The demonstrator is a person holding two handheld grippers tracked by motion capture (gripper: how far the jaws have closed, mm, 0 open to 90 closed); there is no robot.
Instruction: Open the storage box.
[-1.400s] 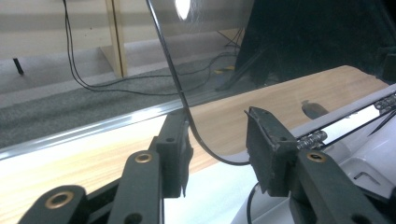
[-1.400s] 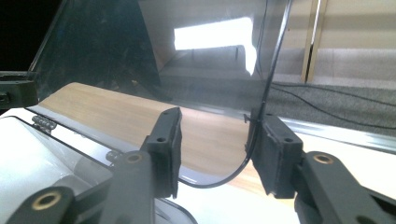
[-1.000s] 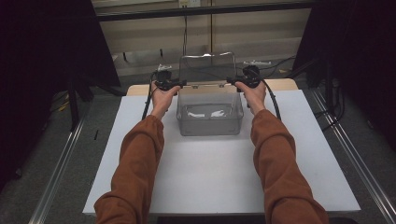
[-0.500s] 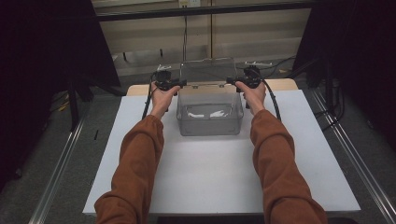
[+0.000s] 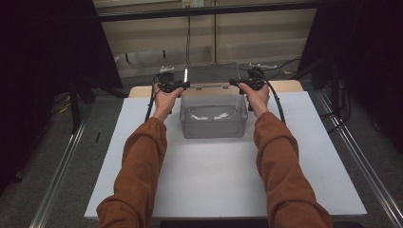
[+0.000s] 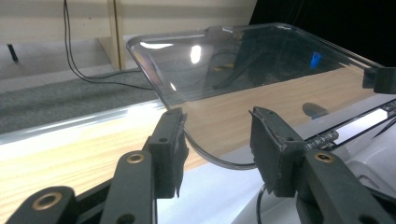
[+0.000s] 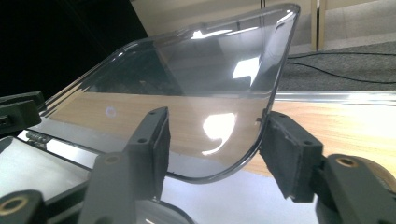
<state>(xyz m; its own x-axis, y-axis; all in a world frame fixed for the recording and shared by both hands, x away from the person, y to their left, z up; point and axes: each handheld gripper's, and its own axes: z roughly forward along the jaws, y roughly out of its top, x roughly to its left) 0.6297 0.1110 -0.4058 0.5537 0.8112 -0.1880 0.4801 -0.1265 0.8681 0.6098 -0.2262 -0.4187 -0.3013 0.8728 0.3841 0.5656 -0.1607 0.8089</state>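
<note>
A clear plastic box (image 5: 214,121) stands at the far middle of the white table top (image 5: 214,180), with white pieces inside it. Its hinged clear lid (image 5: 211,73) is swung up and leans back. My left gripper (image 5: 183,85) is at the lid's left corner and my right gripper (image 5: 235,83) at its right corner. In the left gripper view the left gripper (image 6: 217,140) is open, with the rim of the lid (image 6: 243,60) running between its jaws. In the right gripper view the right gripper (image 7: 215,135) is open around a rounded corner of the lid (image 7: 201,79).
A wooden strip (image 5: 285,85) runs along the table's far edge behind the box. Metal rails (image 5: 62,175) flank the table on both sides. Cables (image 5: 280,64) lie on the grey floor beyond it. The white surface in front of the box is bare.
The lid has swung further back and sits lower than a second ago. Both hands stayed at its corners.
</note>
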